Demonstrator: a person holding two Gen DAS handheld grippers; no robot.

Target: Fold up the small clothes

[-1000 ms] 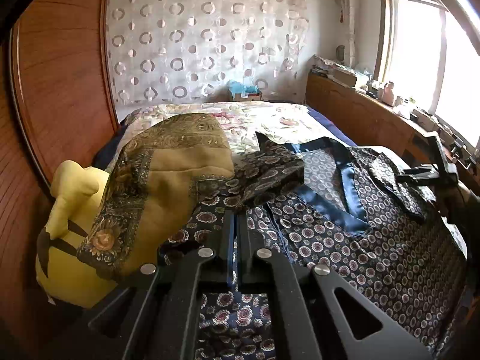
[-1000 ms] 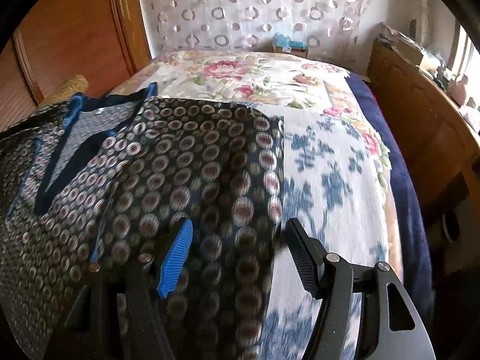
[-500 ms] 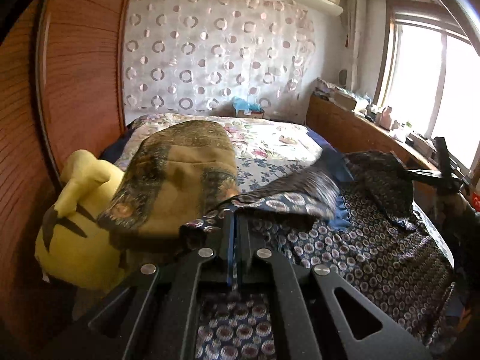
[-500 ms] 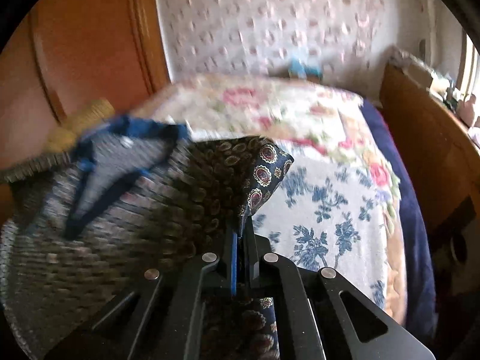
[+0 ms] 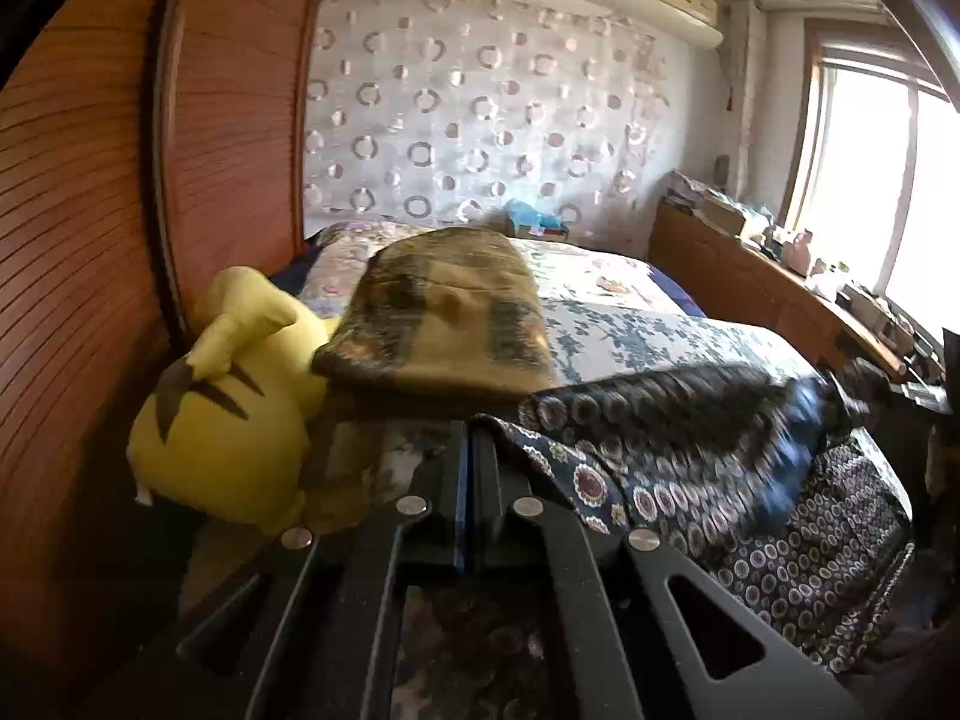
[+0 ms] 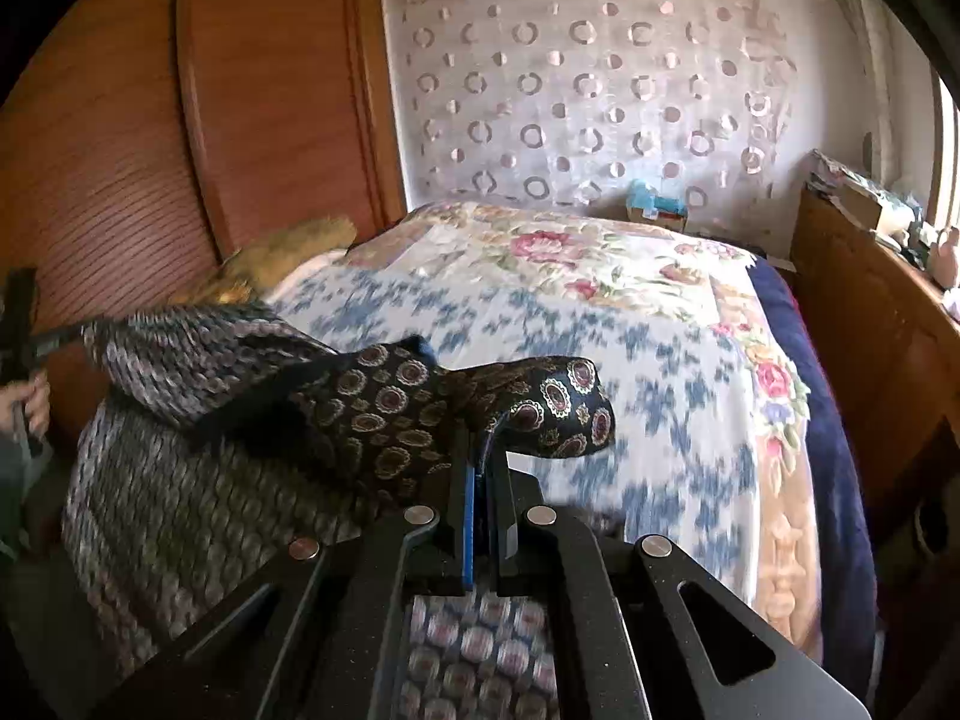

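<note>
A dark navy garment with a round medallion pattern and blue trim (image 5: pixel 690 450) hangs lifted above the bed, stretched between both grippers. My left gripper (image 5: pixel 471 450) is shut on its left edge. My right gripper (image 6: pixel 483 450) is shut on its right edge, where the cloth (image 6: pixel 384 408) bunches over the fingertips. The lower part of the garment drapes down over the bed's front edge. The left gripper also shows at the far left of the right wrist view (image 6: pixel 21 324).
A floral bedspread (image 6: pixel 600 312) covers the bed. An olive patterned pillow (image 5: pixel 444 318) and a yellow plush toy (image 5: pixel 222 420) lie at the left by the wooden wardrobe (image 5: pixel 90 210). A wooden ledge with clutter (image 5: pixel 780 276) runs along the right under the window.
The right gripper closed on the garment's edge. Both grippers then lifted the top of the garment off the bed and drew it toward me, uncovering the bedspread.
</note>
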